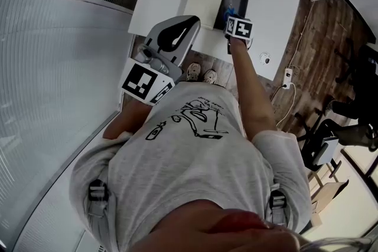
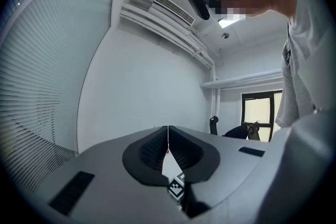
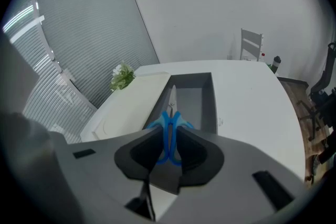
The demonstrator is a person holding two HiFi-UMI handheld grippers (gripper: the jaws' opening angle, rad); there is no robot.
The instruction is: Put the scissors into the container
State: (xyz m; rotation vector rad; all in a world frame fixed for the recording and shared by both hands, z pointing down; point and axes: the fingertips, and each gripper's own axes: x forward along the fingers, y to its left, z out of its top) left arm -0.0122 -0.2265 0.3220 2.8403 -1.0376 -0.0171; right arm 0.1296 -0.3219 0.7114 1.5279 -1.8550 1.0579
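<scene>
Right gripper view: our right gripper (image 3: 169,136) clamps the scissors (image 3: 170,113), blades toward the container (image 3: 207,93); our left gripper (image 2: 168,131) jaws meet.

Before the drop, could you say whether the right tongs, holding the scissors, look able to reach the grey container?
Probably yes: the right tongs grip the blue scissors, aimed at the open grey container, nothing visible in between.
</scene>
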